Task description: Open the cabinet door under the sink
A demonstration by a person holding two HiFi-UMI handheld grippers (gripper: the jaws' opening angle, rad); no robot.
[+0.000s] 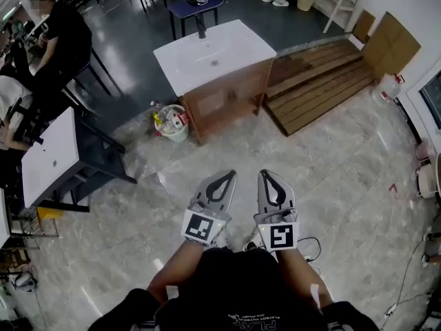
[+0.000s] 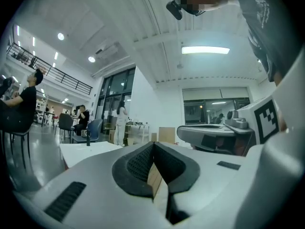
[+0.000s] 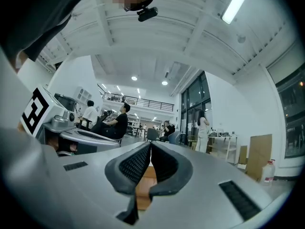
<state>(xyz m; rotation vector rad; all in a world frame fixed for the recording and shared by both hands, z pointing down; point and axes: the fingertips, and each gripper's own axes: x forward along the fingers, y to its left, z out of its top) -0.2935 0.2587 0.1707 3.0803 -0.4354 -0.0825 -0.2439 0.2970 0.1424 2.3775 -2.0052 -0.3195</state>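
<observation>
A wooden sink cabinet (image 1: 222,101) with a white basin top (image 1: 212,52) and a black tap (image 1: 200,27) stands on the marble floor ahead of me. Its brown doors are flush with the front. My left gripper (image 1: 225,176) and right gripper (image 1: 268,174) are side by side low in the head view. They point at the cabinet from well short of it. Both are shut with nothing held. In the left gripper view the jaw tips (image 2: 153,145) meet, and the white top (image 2: 93,150) lies beyond. The right gripper (image 3: 150,145) is also closed, with cabinet wood (image 3: 143,186) showing beneath.
A white bucket of rubbish (image 1: 172,123) sits at the cabinet's left corner. A slatted wooden platform (image 1: 318,80) lies to its right. At the left are a white-topped black table (image 1: 48,154) and a seated person (image 1: 66,38). Cables (image 1: 413,267) trail on the right floor.
</observation>
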